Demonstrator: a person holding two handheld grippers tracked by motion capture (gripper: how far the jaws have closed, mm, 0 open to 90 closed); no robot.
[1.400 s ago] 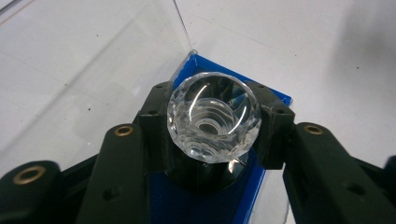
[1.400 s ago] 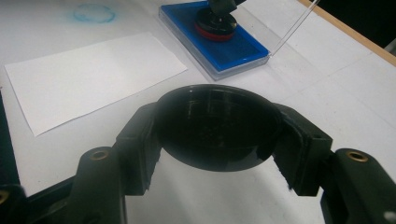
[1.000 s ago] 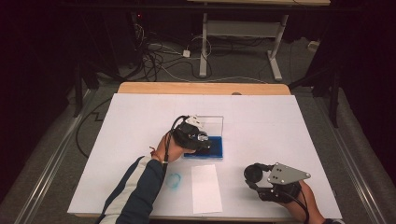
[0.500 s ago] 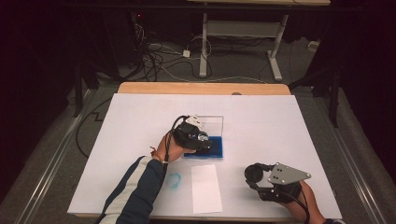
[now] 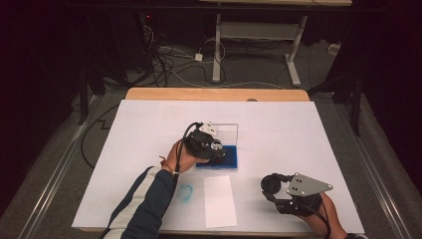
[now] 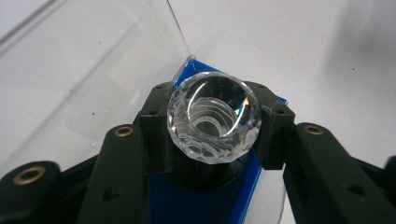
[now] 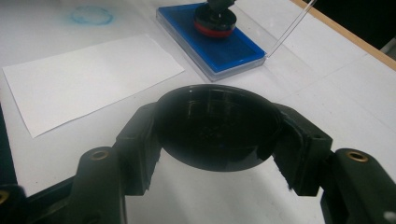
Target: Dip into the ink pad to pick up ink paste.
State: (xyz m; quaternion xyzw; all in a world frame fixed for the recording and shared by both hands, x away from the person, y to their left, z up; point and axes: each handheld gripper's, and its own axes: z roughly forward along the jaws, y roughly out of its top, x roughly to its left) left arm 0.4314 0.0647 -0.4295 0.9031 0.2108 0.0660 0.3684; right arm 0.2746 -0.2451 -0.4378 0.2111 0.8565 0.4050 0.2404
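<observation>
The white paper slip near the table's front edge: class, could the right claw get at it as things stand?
Probably not to grasp it. The path looks free: the paper slip lies bare on the table beside the right claw. But that claw is shut on a black round cap, so it has no free grip.

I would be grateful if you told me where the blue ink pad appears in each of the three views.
High view: the blue ink pad lies mid-table, just right of the left gripper, above the white paper slip.
Left gripper view: bottom centre, under the faceted clear-handled stamp that the fingers clamp.
Right gripper view: top centre, beyond the black cap.
Shared landmark: the case's raised clear lid.
</observation>
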